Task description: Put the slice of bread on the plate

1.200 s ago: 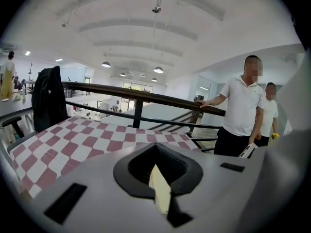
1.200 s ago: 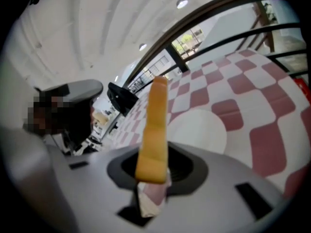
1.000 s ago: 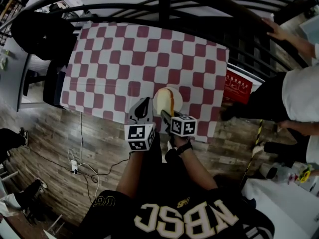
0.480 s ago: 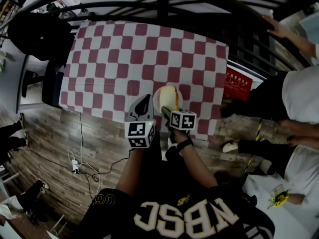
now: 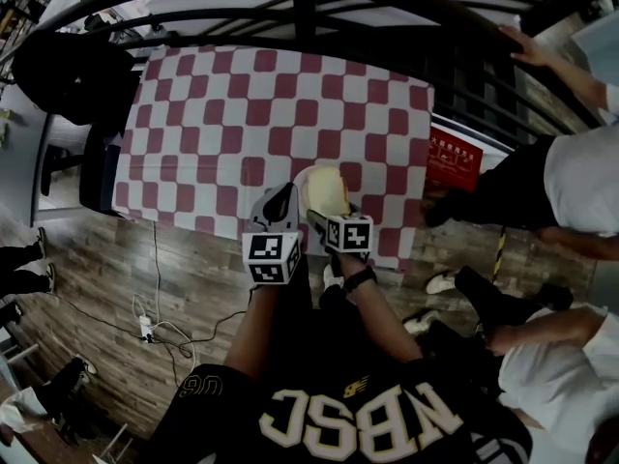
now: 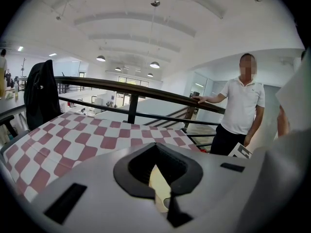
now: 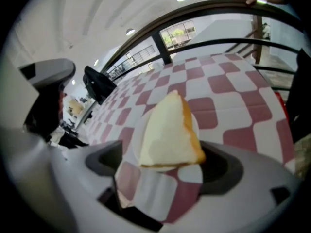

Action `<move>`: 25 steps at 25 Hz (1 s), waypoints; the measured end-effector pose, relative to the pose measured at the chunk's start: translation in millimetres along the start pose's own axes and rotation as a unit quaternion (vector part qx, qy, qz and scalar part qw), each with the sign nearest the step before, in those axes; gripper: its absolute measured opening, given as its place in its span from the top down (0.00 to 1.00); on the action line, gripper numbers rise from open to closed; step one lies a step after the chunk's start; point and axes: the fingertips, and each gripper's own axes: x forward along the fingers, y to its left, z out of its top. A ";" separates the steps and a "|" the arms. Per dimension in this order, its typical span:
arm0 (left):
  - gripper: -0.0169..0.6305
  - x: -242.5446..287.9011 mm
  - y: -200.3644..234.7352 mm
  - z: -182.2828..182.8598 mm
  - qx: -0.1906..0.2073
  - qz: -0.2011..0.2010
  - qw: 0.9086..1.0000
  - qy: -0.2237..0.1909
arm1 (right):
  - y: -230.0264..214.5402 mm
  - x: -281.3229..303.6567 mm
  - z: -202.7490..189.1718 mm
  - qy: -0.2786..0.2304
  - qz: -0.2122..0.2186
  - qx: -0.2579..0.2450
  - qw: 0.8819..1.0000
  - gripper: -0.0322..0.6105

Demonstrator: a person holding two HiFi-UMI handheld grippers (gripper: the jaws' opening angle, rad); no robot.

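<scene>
A triangular slice of bread (image 5: 330, 192) (image 7: 170, 132) with a golden crust lies on the small white plate (image 5: 307, 184) (image 7: 195, 122), near the front edge of the checked tablecloth (image 5: 242, 124). My right gripper (image 5: 325, 217) (image 7: 163, 178) hangs just in front of the plate. Its jaws are opening and stand wide on either side of the slice's near end without pressing on it. To the left of the plate is my left gripper (image 5: 280, 203) (image 6: 163, 191), its black tips together, holding nothing. A cream sliver shows past those tips.
A black metal railing (image 5: 309, 8) runs behind the table. A dark coat (image 5: 73, 71) hangs on a chair at the left. People (image 5: 580, 177) stand at the right beside a red box (image 5: 455, 162). A cable (image 5: 155, 317) lies on the wooden floor.
The right gripper's jaws have opened and let go of the bread, which was held on edge over the plate and now lies flat on it. The left gripper has stayed put.
</scene>
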 end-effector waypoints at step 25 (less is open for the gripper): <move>0.94 -26.1 -33.2 95.0 0.030 -0.013 0.994 -0.108 | 45.3 -169.7 148.8 -0.286 0.019 -0.180 0.941 0.48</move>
